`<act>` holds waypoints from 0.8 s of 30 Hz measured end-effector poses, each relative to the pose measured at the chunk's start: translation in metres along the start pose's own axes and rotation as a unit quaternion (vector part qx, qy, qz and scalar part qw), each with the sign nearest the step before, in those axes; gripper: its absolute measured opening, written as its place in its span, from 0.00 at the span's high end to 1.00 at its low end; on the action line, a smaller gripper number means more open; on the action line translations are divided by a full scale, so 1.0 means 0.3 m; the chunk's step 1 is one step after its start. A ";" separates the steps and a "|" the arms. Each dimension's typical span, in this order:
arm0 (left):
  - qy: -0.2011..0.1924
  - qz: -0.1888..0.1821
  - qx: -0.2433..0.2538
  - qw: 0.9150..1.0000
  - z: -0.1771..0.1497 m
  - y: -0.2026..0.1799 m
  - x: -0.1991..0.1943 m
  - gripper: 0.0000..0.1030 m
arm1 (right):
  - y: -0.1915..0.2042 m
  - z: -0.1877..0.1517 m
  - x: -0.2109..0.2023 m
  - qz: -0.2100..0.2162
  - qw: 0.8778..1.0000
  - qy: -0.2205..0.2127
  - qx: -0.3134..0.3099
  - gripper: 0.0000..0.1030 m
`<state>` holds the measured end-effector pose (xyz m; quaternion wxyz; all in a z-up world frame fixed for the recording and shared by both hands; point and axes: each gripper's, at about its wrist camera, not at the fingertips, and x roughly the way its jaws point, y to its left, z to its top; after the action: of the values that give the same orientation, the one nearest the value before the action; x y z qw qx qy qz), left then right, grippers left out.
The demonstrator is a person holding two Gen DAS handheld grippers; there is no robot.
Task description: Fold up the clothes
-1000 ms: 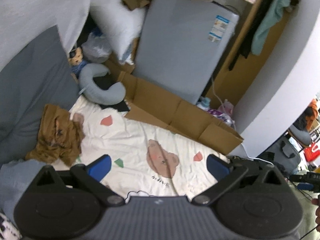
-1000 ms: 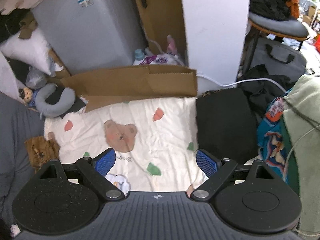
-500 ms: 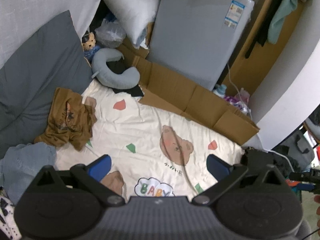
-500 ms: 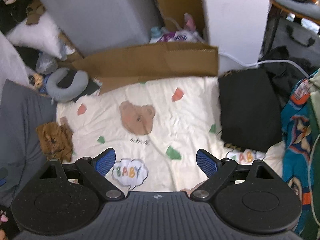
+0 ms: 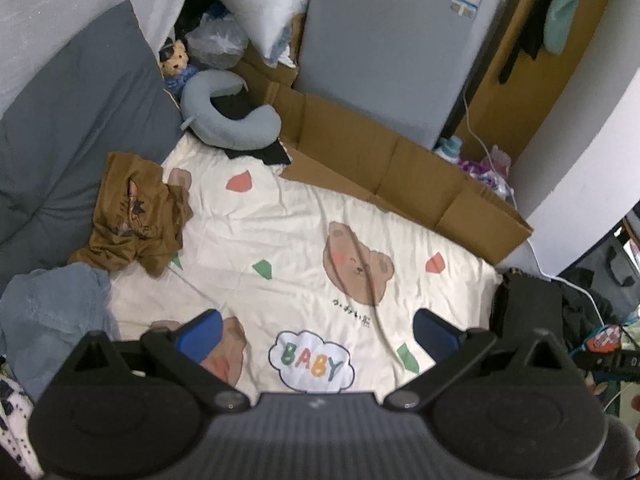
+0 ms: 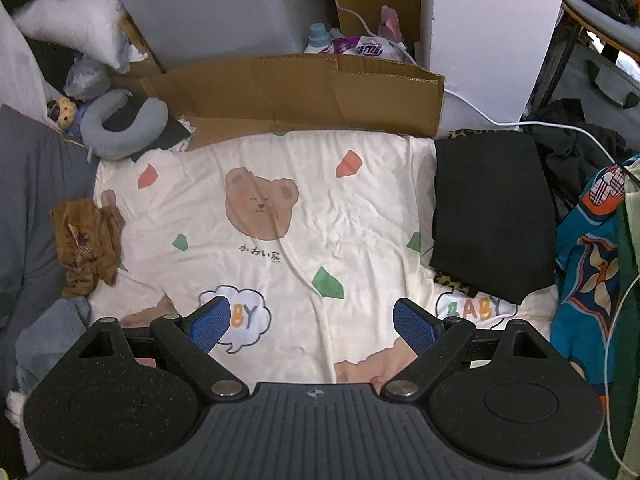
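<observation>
Left wrist view: left gripper (image 5: pixel 316 332) spread wide, empty, above the bear blanket (image 5: pixel 288 236); brown shirt (image 5: pixel 136 216) crumpled at its left edge. Right gripper (image 6: pixel 312 322) likewise gapes; black folded garment (image 6: pixel 492 216) lies at the right edge.

Both wrist views look down, sharing the bear blanket (image 5: pixel 304 216)

Creased cloth blanket (image 6: pixel 360 216), matt corrugated cardboard (image 6: pixel 304 92)

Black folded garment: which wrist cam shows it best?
Right wrist. The black folded garment lies whole and flat on the blanket's right edge, over a leopard-print piece. Left wrist catches only a dark sliver of it at its right side, behind the open tongs.
</observation>
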<state>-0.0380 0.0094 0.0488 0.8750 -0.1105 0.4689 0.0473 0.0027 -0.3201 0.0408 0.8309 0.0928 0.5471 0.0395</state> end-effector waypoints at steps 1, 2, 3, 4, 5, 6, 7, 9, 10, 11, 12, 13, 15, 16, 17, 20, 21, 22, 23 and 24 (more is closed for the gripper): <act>0.004 0.000 0.002 1.000 -0.006 -0.009 0.007 0.01 | -0.003 -0.003 0.002 -0.001 1.000 0.001 -0.002 0.10; 0.008 0.001 0.005 1.000 -0.012 -0.019 0.015 0.01 | -0.007 -0.005 0.003 -0.001 1.000 0.002 -0.003 0.10; 0.012 0.001 0.008 1.000 -0.018 -0.030 0.023 0.01 | -0.012 -0.007 0.005 -0.002 1.000 0.002 -0.004 0.10; 0.016 0.002 0.011 1.000 -0.023 -0.040 0.031 0.01 | -0.016 -0.009 0.006 -0.003 1.000 0.001 -0.006 0.10; 0.020 0.004 0.013 1.000 -0.028 -0.051 0.040 0.01 | -0.018 -0.011 0.008 -0.004 1.000 0.001 -0.008 0.10; 0.024 0.006 0.015 1.000 -0.034 -0.063 0.047 0.01 | -0.018 -0.014 0.012 -0.006 1.000 0.001 -0.012 0.10; 0.028 0.009 0.018 0.999 -0.040 -0.076 0.055 0.01 | -0.018 -0.018 0.016 -0.007 1.000 0.002 -0.016 0.10; 0.034 0.017 0.023 0.999 -0.049 -0.097 0.068 0.01 | -0.019 -0.024 0.025 -0.008 1.000 0.004 -0.022 0.10; 0.037 0.021 0.026 0.999 -0.052 -0.106 0.076 0.01 | -0.019 -0.026 0.028 -0.006 1.000 0.005 -0.023 0.10; 0.042 0.023 0.028 0.998 -0.056 -0.115 0.086 0.01 | -0.018 -0.026 0.027 -0.005 1.000 0.003 -0.026 0.10; 0.046 0.025 0.029 0.998 -0.059 -0.123 0.095 0.01 | -0.018 -0.026 0.025 -0.005 1.000 0.002 -0.029 0.10; 0.050 0.026 0.030 0.998 -0.062 -0.130 0.104 0.01 | -0.017 -0.026 0.025 -0.006 1.000 0.001 -0.031 0.10; 0.056 0.029 0.033 0.997 -0.067 -0.146 0.120 0.01 | -0.020 -0.026 0.030 -0.002 0.999 0.003 -0.032 0.10; 0.057 0.031 0.035 0.997 -0.069 -0.152 0.127 0.01 | -0.023 -0.027 0.033 0.001 0.999 0.005 -0.032 0.10; 0.059 0.032 0.036 0.997 -0.071 -0.159 0.134 0.01 | -0.025 -0.028 0.035 0.003 0.999 0.006 -0.032 0.10; 0.065 0.037 0.040 0.996 -0.077 -0.180 0.154 0.01 | -0.031 -0.030 0.037 0.006 0.999 0.005 -0.034 0.10; 0.066 0.039 0.043 0.996 -0.078 -0.188 0.160 0.01 | -0.032 -0.031 0.037 0.007 0.999 0.005 -0.035 0.10; 0.066 0.041 0.046 0.996 -0.079 -0.194 0.165 0.01 | -0.033 -0.031 0.038 0.009 0.999 0.006 -0.036 0.10; 0.067 0.043 0.048 0.996 -0.082 -0.200 0.172 0.01 | -0.034 -0.031 0.040 0.012 0.999 0.006 -0.037 0.10; 0.068 0.044 0.050 0.995 -0.085 -0.206 0.179 0.01 | -0.036 -0.031 0.042 0.016 0.999 0.007 -0.038 0.10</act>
<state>-0.0173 -0.0579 -0.0001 0.8428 -0.0489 0.5332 0.0550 -0.0012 -0.3274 0.0238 0.8290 0.0697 0.5499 0.0737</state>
